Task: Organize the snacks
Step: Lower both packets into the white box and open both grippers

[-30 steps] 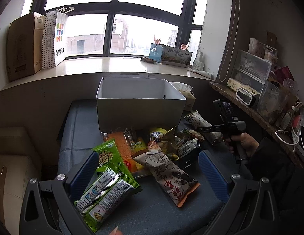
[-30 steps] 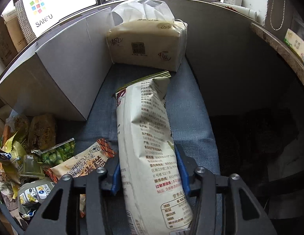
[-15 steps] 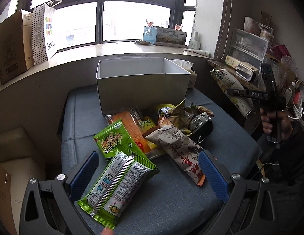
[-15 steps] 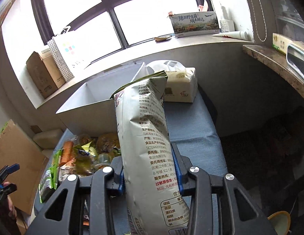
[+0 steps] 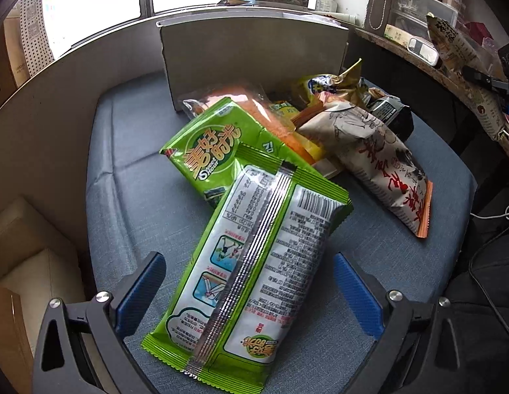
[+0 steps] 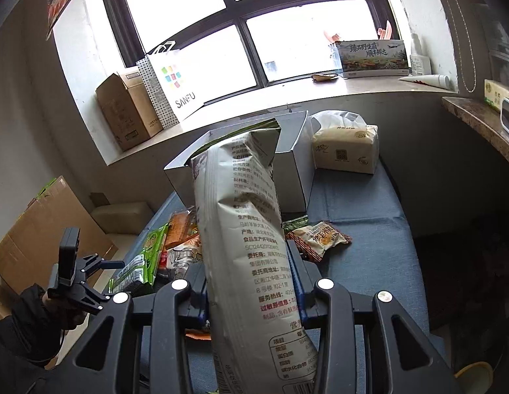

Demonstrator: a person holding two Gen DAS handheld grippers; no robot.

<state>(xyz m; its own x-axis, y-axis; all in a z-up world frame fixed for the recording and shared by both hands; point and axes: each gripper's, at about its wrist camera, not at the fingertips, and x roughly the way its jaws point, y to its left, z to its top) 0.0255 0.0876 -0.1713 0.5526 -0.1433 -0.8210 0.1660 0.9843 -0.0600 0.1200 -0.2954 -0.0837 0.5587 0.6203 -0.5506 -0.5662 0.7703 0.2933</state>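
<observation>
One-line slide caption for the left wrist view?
Open left hand-held gripper straddles a green snack packet lying back-side up beside the snack pile.

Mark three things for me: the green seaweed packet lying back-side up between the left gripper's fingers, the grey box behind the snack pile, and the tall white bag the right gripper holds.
Green seaweed packet, back-side up point(image 5: 254, 262), left wrist view: its silver centre seam.
Grey open-topped box point(image 5: 254, 52), left wrist view: its near wall.
Tall white printed snack bag point(image 6: 251, 229), right wrist view: its printed back panel.

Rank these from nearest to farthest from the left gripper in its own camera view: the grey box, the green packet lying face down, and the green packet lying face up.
1. Face-down green packet, between the left gripper fingers.
2. Face-up green packet, just beyond.
3. Grey box, at the back.
</observation>
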